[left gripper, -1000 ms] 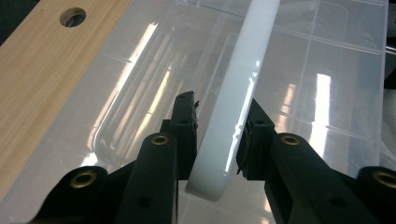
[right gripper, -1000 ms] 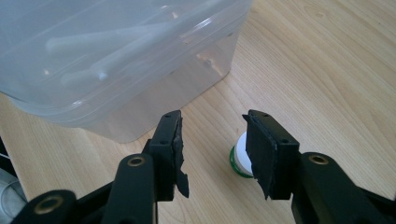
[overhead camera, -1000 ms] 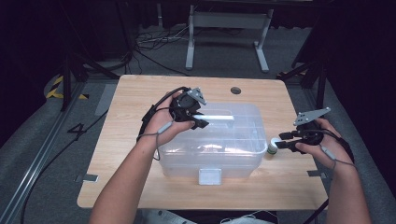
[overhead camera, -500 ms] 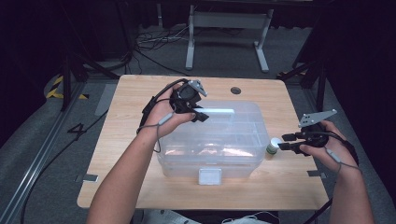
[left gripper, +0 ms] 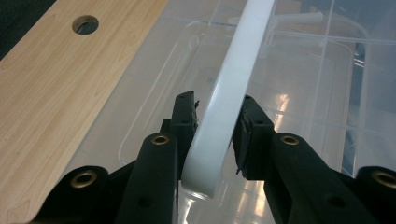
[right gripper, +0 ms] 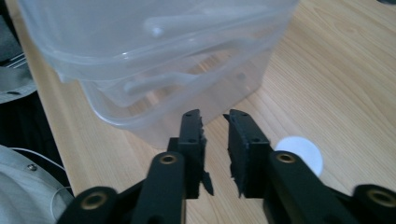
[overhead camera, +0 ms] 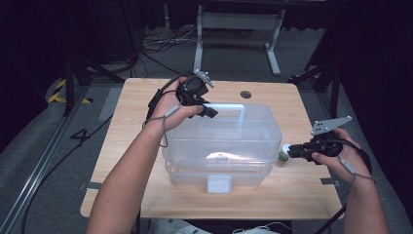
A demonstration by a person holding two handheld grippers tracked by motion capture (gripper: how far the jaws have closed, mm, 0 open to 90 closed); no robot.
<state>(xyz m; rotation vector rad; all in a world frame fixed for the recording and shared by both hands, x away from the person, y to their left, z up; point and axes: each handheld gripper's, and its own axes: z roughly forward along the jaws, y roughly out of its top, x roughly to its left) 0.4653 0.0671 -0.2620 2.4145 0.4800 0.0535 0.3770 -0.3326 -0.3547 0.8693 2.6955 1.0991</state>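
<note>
Clear storage box (overhead camera: 221,146) sits in the middle of the wooden table (overhead camera: 122,146), and its white handle (left gripper: 229,93) runs straight up between the pads of the left gripper (left gripper: 215,135), which are clamped on it near one end. The step in hand looks like lifting the lid (overhead camera: 229,129) by that handle; the lid seems to sit slightly proud of the tub. The next move likely calls for a steady pull upward with the grip held firm, since the smooth handle could slip between the pads.

The right gripper (right gripper: 215,140) hangs beside the box's end wall; its jaws have just been closing and now stand a narrow gap apart with nothing between them. A small white-capped bottle (right gripper: 299,154) stands on the table just beside its right jaw, near the box, and could be knocked over. A round cable hole (left gripper: 85,24) lies well off to the left of the left jaws.
</note>
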